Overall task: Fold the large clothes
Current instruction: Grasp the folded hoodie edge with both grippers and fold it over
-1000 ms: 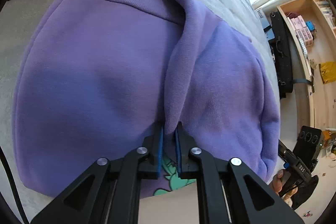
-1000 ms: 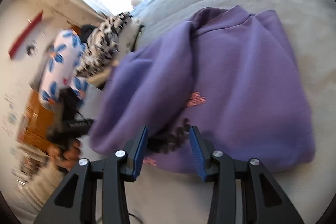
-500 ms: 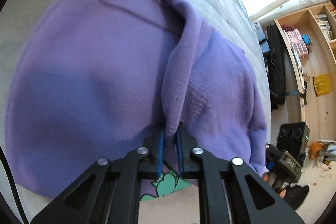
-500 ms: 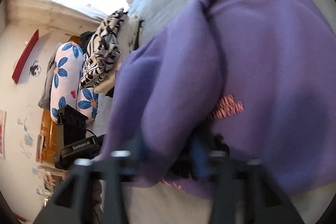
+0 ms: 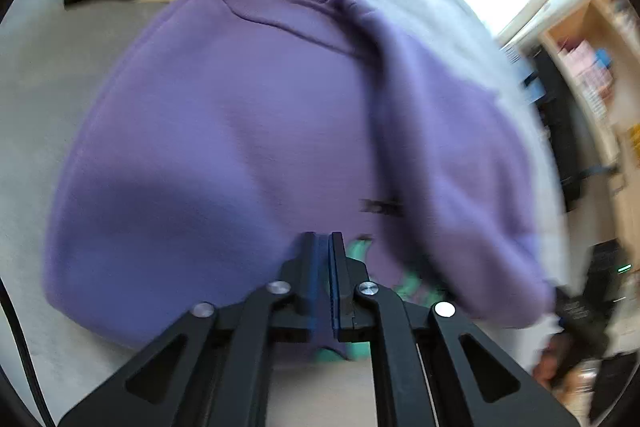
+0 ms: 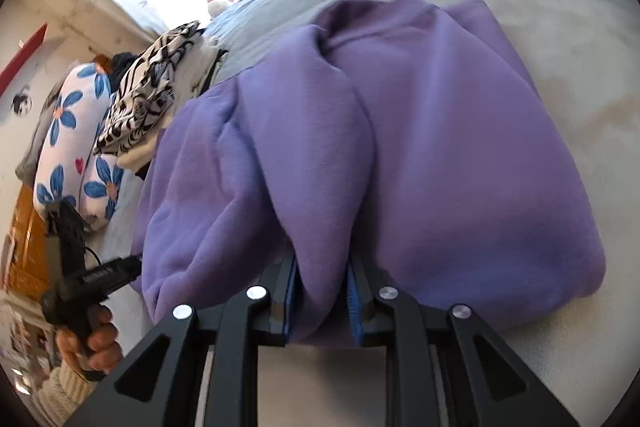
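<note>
A purple fleece sweatshirt (image 6: 460, 147) with a ribbed collar lies partly folded on a pale grey bed (image 6: 560, 19), its collar at the far end and its hem near the cameras. A sleeve or folded panel runs from the collar down toward the near edge, and a teal print (image 5: 412, 287) shows at the hem in the left wrist view.

The right gripper (image 6: 322, 291) has its jaws clamped on a thick fold of the purple fabric at the near hem; they have just been closing, with the cloth bunched between the blue pads. The left gripper (image 5: 324, 279) has its jaws together at the near edge of the sweatshirt; only a thin sliver of purple shows between the pads, and whether any cloth is pinched there I cannot tell.

Beyond the collar sits a stack of folded clothes (image 6: 148, 95) topped by a black-and-white printed piece, with a white cushion with blue flowers (image 6: 72, 147) to its left. In the right wrist view a hand (image 6: 94, 347) holds the left gripper's handle at the lower left. Wooden shelves (image 5: 592, 59) stand at the far right.
</note>
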